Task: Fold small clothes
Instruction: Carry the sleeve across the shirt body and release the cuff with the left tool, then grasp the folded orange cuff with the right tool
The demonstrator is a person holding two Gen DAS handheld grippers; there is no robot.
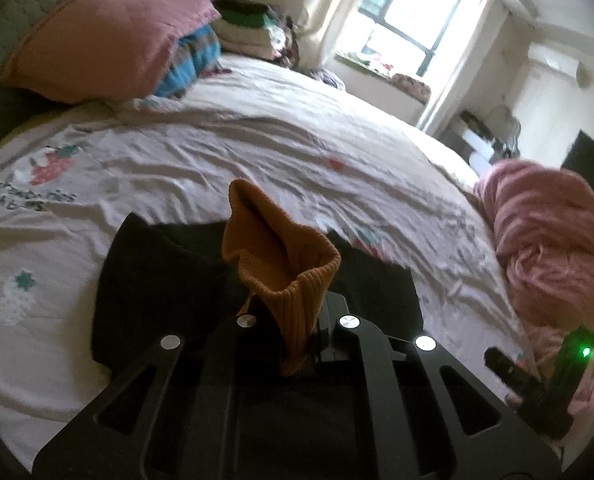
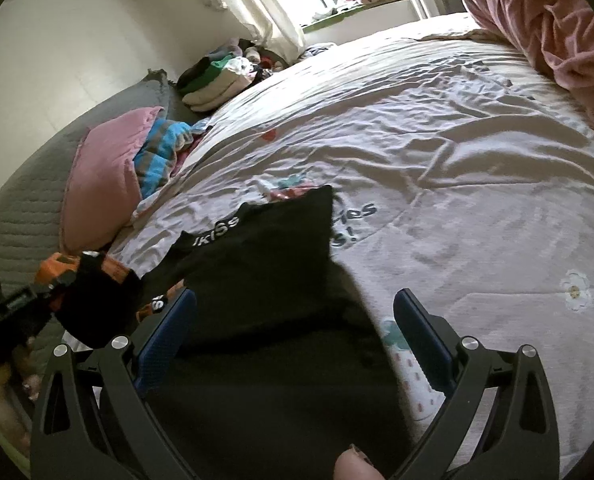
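Note:
My left gripper point(image 1: 293, 320) is shut on a small orange ribbed garment point(image 1: 275, 256), which stands up out of the jaws above a black garment point(image 1: 157, 280) lying on the bed. In the right wrist view the black garment point(image 2: 257, 264) with white lettering lies flat on the white printed sheet point(image 2: 437, 160). My right gripper point(image 2: 295, 316) is open and empty, its blue-padded fingers point(image 2: 169, 336) astride the garment's near edge. The left gripper with orange parts point(image 2: 77, 280) shows at the left of that view.
A pink pillow point(image 1: 105, 32) and a blue striped cloth point(image 1: 193, 60) lie at the bed's head. A pink bundled blanket point(image 1: 553, 232) sits at the right edge. Folded clothes point(image 2: 213, 80) are stacked by the window. A fingertip point(image 2: 357, 466) shows at the bottom.

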